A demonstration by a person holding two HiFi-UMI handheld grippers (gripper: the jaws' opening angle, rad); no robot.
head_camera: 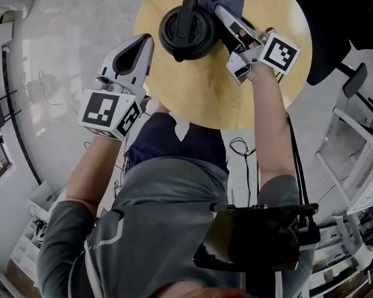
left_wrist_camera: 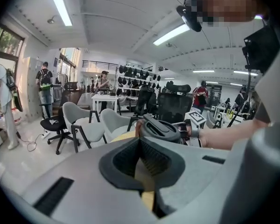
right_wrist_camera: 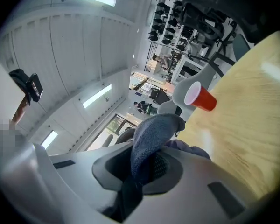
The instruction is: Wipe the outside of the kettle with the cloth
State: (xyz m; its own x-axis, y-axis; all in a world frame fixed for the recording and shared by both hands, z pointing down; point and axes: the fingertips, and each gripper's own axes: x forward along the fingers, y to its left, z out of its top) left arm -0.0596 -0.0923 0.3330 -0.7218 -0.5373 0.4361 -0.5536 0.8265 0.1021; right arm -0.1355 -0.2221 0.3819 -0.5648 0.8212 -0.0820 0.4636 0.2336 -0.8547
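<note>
Wiping looks underway: right tool (head_camera: 222, 11) clamps the cloth (head_camera: 231, 5) beside the kettle (head_camera: 189, 33); left tool (head_camera: 147, 41) is closed, empty. Next, sweep the cloth round the kettle's wall.

The left gripper (head_camera: 147, 40) hangs back, jaws together and empty. The right gripper (head_camera: 219, 9), arm outstretched, pinches the cloth (right_wrist_camera: 151, 141).

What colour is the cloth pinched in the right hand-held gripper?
Dark blue woven cloth; clearest in the right gripper view.

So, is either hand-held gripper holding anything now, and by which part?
The right hand-held gripper pinches the blue cloth by a bunched fold; the rest sticks out beyond it. The left hand-held gripper holds nothing.
</note>
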